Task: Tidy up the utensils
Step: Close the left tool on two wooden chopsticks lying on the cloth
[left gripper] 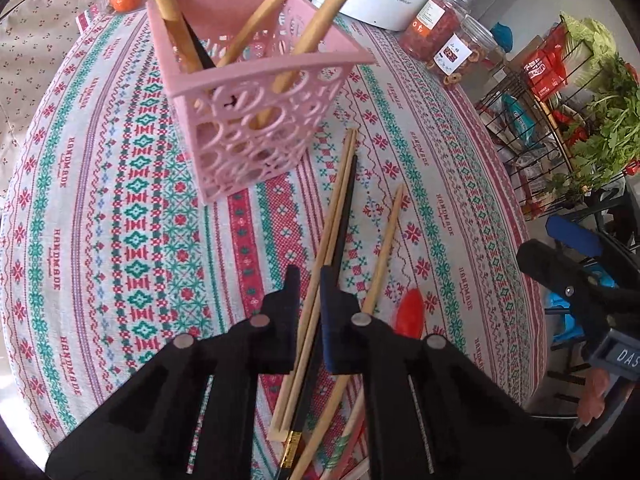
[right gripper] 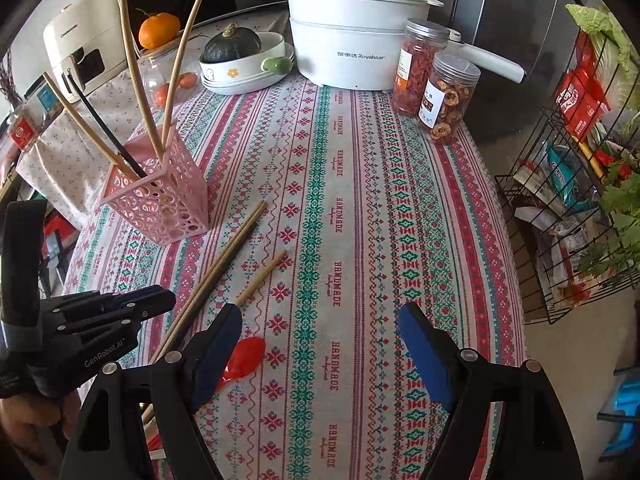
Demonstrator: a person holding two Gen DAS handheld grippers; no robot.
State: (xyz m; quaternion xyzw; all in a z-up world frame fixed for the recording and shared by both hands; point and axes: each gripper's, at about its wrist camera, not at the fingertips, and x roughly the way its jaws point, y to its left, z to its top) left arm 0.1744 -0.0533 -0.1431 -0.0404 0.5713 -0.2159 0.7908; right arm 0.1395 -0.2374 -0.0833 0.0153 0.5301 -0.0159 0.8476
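Down at the near edge of the patterned tablecloth [right gripper: 360, 208], the left gripper [left gripper: 310, 280] has its jaws drawn close together around a small bundle of chopsticks: a pale wooden pair [left gripper: 332, 224] and one black chopstick [left gripper: 347, 204] lying side by side, their far tips pointing toward the pink basket [left gripper: 256, 120]. Whether the pads actually press on the sticks cannot be told for certain from the left wrist view, though the sticks run straight through the narrow gap between them. A single wooden chopstick [left gripper: 386, 248] lies just to the right of the bundle, outside the jaws, and a red spoon [left gripper: 412, 314] rests beside it on the cloth.

The right gripper [right gripper: 320, 316] hangs above the cloth with its jaws wide apart and nothing between them (the red spoon sits just beside its left finger). The pink basket stands upright further up the table, with several wooden utensils [right gripper: 132, 68] and a black one leaning out of it. Behind it are a white electric pot [right gripper: 352, 48], two clear jars [right gripper: 448, 96], a bowl with a dark squash [right gripper: 232, 46], and an orange [right gripper: 158, 30].
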